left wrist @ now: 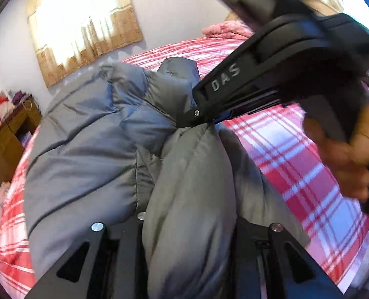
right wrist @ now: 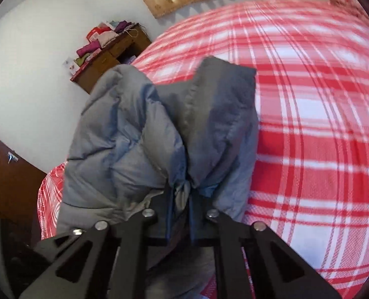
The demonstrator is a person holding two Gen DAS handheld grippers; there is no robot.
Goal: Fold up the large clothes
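A large grey puffer jacket [left wrist: 89, 149] lies bunched on a red and white plaid bed [left wrist: 296, 154]. In the left wrist view a thick fold of the jacket fills the space between my left gripper's fingers, and the fingertips are hidden under it. My right gripper [left wrist: 196, 119] reaches in from the upper right and pinches the jacket at a fold. In the right wrist view my right gripper [right wrist: 182, 191] is shut on a gathered fold of the jacket [right wrist: 124, 137], which rises in front of it above the bed [right wrist: 309, 124].
A wooden desk [right wrist: 109, 59] piled with clothes and boxes stands against the white wall beyond the bed. A curtained window [left wrist: 82, 22] is on the far wall. A pink quilt [left wrist: 226, 30] lies at the bed's far end. A dark wooden door [right wrist: 7, 182] is at left.
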